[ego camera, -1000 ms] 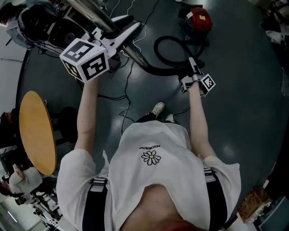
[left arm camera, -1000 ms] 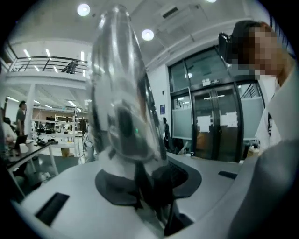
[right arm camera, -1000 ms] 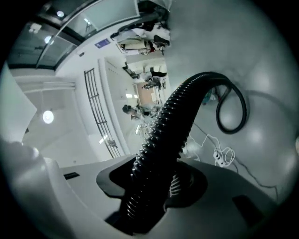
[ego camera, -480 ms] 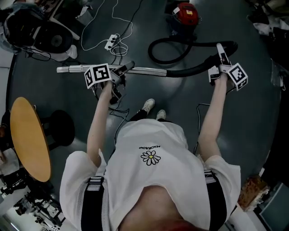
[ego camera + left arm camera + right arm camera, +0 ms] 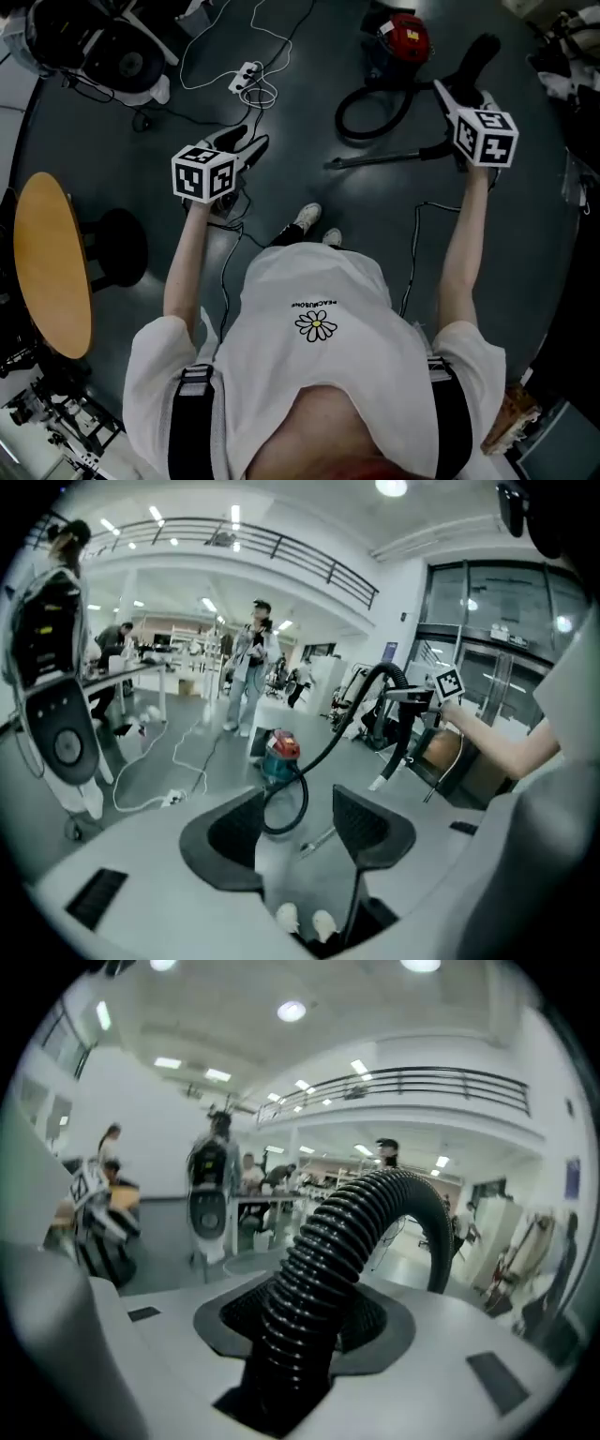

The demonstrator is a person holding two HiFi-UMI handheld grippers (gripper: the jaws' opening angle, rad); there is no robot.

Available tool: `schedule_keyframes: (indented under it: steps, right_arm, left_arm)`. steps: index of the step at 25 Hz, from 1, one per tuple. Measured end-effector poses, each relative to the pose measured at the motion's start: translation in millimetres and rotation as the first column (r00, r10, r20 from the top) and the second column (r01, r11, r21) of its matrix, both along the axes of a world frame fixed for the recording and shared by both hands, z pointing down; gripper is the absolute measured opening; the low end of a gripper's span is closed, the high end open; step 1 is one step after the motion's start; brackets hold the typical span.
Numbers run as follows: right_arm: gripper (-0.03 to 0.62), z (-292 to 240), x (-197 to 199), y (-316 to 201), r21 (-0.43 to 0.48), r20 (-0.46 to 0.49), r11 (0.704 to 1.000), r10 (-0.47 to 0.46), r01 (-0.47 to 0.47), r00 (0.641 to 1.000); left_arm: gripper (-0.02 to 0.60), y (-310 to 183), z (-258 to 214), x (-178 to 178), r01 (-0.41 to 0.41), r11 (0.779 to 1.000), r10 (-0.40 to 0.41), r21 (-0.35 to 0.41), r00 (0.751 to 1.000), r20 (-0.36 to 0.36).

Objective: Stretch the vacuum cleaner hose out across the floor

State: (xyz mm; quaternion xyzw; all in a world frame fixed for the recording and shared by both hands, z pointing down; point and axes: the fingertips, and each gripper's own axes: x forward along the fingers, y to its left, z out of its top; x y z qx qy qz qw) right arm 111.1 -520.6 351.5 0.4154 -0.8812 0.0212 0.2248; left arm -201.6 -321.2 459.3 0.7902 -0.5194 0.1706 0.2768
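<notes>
1. Right claw (image 5: 448,94) is clamped on the ribbed hose (image 5: 319,1269). In the right gripper view the hose fills the whole gap, so I barely see the pads behind it.
2. Left claw (image 5: 298,827) has its jaws well apart, and they've just been opening. It's holding nothing. Through the gap I only get floor (image 5: 319,103), a bit of the wand (image 5: 319,838) and the wearer's white shoes (image 5: 300,919).
3. From the red vacuum (image 5: 408,39), the hose curls in a loop just beside it, then climbs to the right claw and arches over the top of it.
4. The wand runs low across the floor between the two claws, well apart from the left one.
5. In the head view its right end vanishes behind the right claw's marker cube (image 5: 486,136), so I can't see where it joins the hose.
</notes>
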Motion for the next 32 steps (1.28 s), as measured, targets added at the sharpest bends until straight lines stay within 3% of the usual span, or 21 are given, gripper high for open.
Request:
schedule_keyframes:
  steps: [2, 4, 7, 11, 13, 14, 17, 19, 23, 25, 26, 30, 32]
  right_arm:
    - [0.190, 18.0, -31.2, 21.3, 0.013, -0.272, 0.997, -0.072, 0.078, 0.960]
    - [0.190, 26.9, -48.0, 43.2, 0.031, -0.474, 0.987, -0.125, 0.158, 0.872]
    - [0.189, 27.1, -56.2, 64.9, 0.062, -0.702, 0.959, -0.155, 0.277, 0.695]
    - [0.189, 14.6, -37.5, 76.7, 0.065, -0.862, 0.914, -0.151, 0.401, 0.484]
    - [0.189, 8.8, -26.1, 82.4, 0.053, -0.891, 0.897, -0.156, 0.439, 0.425]
    - [0.189, 6.3, -22.2, 86.0, 0.046, -0.895, 0.891, -0.164, 0.451, 0.415]
    - [0.189, -1.3, -15.9, 97.5, 0.038, -0.889, 0.879, -0.186, 0.475, 0.418]
    - [0.189, -7.0, -17.5, 105.9, 0.049, -0.887, 0.864, -0.192, 0.501, 0.419]
    - [0.189, -21.1, -23.7, 115.5, 0.086, -0.886, 0.829, -0.191, 0.553, 0.423]
    - [0.189, -31.9, -26.4, 116.6, 0.117, -0.890, 0.815, -0.168, 0.567, 0.425]
    - [0.189, -38.0, -27.9, 117.2, 0.134, -0.895, 0.808, -0.151, 0.574, 0.420]
    - [0.189, -63.0, -39.4, 120.3, 0.179, -0.912, 0.769, -0.104, 0.614, 0.397]
    - [0.189, -75.9, -39.6, 119.6, 0.211, -0.915, 0.757, -0.070, 0.618, 0.397]
  left_arm:
    - [0.233, -23.7, -25.4, 12.7, -0.061, 0.992, 0.047, 0.106, 0.990, 0.131]
    - [0.232, -46.7, -56.9, 30.6, -0.161, 0.956, 0.078, 0.246, 0.946, 0.316]
    - [0.233, -78.6, -98.0, 59.7, -0.307, 0.849, 0.075, 0.431, 0.877, 0.475]
    - [0.233, -113.6, -152.2, 107.6, -0.463, 0.686, 0.057, 0.562, 0.804, 0.592]
    - [0.233, -117.8, -172.3, 128.8, -0.555, 0.623, 0.091, 0.551, 0.752, 0.653]
    - [0.236, -115.3, -176.9, 136.2, -0.612, 0.597, 0.125, 0.519, 0.710, 0.693]
    - [0.236, -93.1, -175.3, 149.1, -0.772, 0.516, 0.244, 0.371, 0.547, 0.800]
    - [0.236, -76.7, -172.8, 153.7, -0.829, 0.476, 0.309, 0.294, 0.471, 0.826]
    - [0.236, -59.1, -173.5, 153.2, -0.866, 0.464, 0.409, 0.183, 0.393, 0.824]
    - [0.236, -57.1, -176.2, 150.7, -0.874, 0.463, 0.392, 0.148, 0.351, 0.850]
    - [0.236, -57.7, -177.5, 150.3, -0.875, 0.464, 0.384, 0.142, 0.343, 0.858]
    - [0.236, -71.5, -182.4, 151.9, -0.857, 0.489, 0.384, 0.163, 0.379, 0.842]
    - [0.236, -80.4, -185.0, 153.1, -0.852, 0.497, 0.350, 0.164, 0.369, 0.861]
